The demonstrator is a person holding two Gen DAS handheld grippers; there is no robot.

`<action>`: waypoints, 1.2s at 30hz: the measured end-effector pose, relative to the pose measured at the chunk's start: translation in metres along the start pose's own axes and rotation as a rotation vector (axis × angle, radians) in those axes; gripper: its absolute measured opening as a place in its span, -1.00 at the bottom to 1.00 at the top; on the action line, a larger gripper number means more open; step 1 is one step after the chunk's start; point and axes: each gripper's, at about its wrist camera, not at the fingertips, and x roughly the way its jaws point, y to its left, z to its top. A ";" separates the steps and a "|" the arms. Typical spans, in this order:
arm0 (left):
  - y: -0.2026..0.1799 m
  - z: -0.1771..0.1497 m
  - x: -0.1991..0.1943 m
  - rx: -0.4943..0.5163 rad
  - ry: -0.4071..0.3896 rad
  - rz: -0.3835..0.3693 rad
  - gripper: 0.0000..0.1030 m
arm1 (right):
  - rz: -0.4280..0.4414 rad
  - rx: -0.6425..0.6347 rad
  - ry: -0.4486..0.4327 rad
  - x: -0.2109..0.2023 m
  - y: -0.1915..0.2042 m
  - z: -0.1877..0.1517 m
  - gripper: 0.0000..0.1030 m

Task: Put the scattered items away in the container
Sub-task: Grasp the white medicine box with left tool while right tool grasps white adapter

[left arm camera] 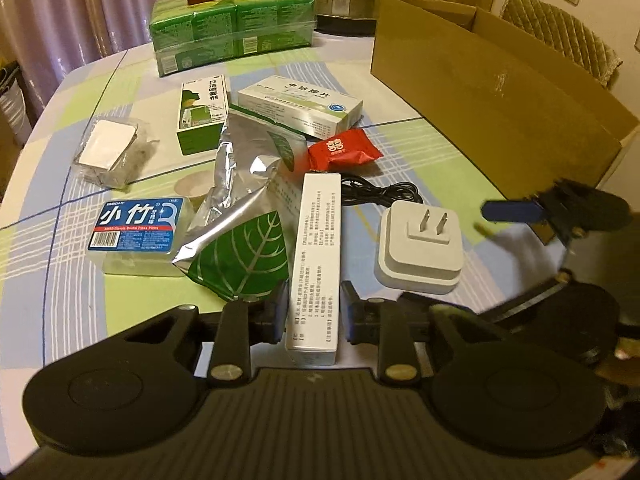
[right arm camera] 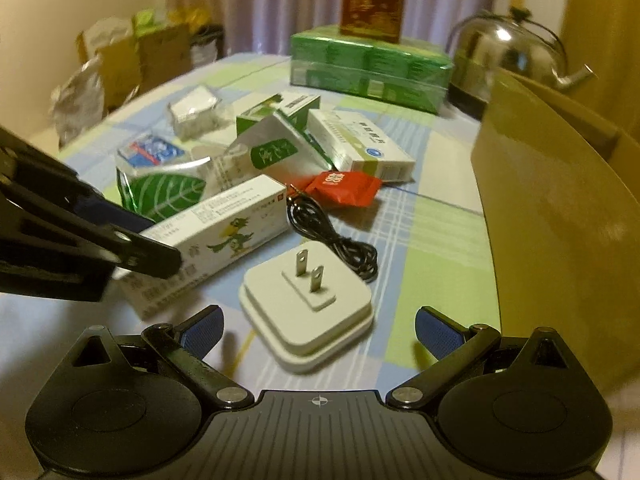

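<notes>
My left gripper is shut on the near end of a long white box, its blue pads pressed on both long sides. From the right wrist view that box, printed with a green cartoon, lies on the tablecloth under the left gripper's fingers. My right gripper is open, with its pads wide apart on either side of a white plug adapter and not touching it. The adapter lies prongs up. An open cardboard box, the container, stands at the right.
Scattered on the table are a blue floss-pick box, a silver-green foil bag, a red sachet, a black cable, two medicine boxes and a clear packet. A green tissue pack and a kettle stand behind.
</notes>
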 end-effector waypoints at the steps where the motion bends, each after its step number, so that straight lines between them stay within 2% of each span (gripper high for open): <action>1: 0.001 0.000 0.000 0.000 -0.004 -0.004 -0.53 | 0.004 -0.016 0.001 0.004 -0.001 0.002 0.94; 3: 0.000 -0.001 -0.001 0.000 -0.012 -0.015 -0.53 | 0.025 -0.033 0.000 0.011 -0.003 0.004 0.94; 4: 0.000 -0.002 -0.001 -0.001 -0.017 -0.021 -0.53 | 0.039 -0.034 0.003 0.014 -0.005 0.006 0.88; 5: -0.001 -0.002 -0.001 -0.003 -0.019 -0.024 -0.53 | 0.057 -0.031 0.009 0.016 -0.006 0.007 0.62; 7: -0.001 -0.003 0.001 -0.008 -0.018 -0.028 -0.53 | 0.090 -0.008 0.017 0.019 -0.008 0.008 0.44; 12: 0.001 -0.003 0.001 -0.017 -0.014 -0.027 -0.53 | 0.046 0.042 0.054 0.007 -0.008 0.003 0.43; 17: -0.010 -0.005 -0.004 0.016 -0.007 -0.046 -0.53 | -0.010 0.106 0.080 -0.018 -0.013 -0.013 0.43; 20: -0.018 -0.004 -0.002 0.049 -0.001 -0.039 -0.49 | 0.006 0.134 0.062 -0.028 -0.018 -0.019 0.46; 23: -0.021 0.000 0.005 0.057 -0.011 -0.011 -0.28 | 0.014 0.142 0.044 -0.032 -0.022 -0.019 0.61; 28: -0.023 0.006 0.021 0.050 -0.002 -0.005 -0.28 | 0.021 0.099 0.037 -0.030 -0.023 -0.023 0.62; 33: -0.026 0.007 0.031 0.056 0.010 0.007 -0.34 | 0.035 0.064 0.060 -0.022 -0.019 -0.027 0.60; 34: -0.026 0.007 0.032 0.057 0.010 0.014 -0.48 | 0.040 0.069 0.061 -0.022 -0.019 -0.027 0.57; 35: -0.026 0.006 0.032 0.057 0.010 0.020 -0.58 | 0.045 0.073 0.058 -0.022 -0.019 -0.027 0.42; 36: -0.026 0.006 0.031 0.056 0.011 0.017 -0.58 | 0.043 0.073 0.054 -0.023 -0.019 -0.026 0.30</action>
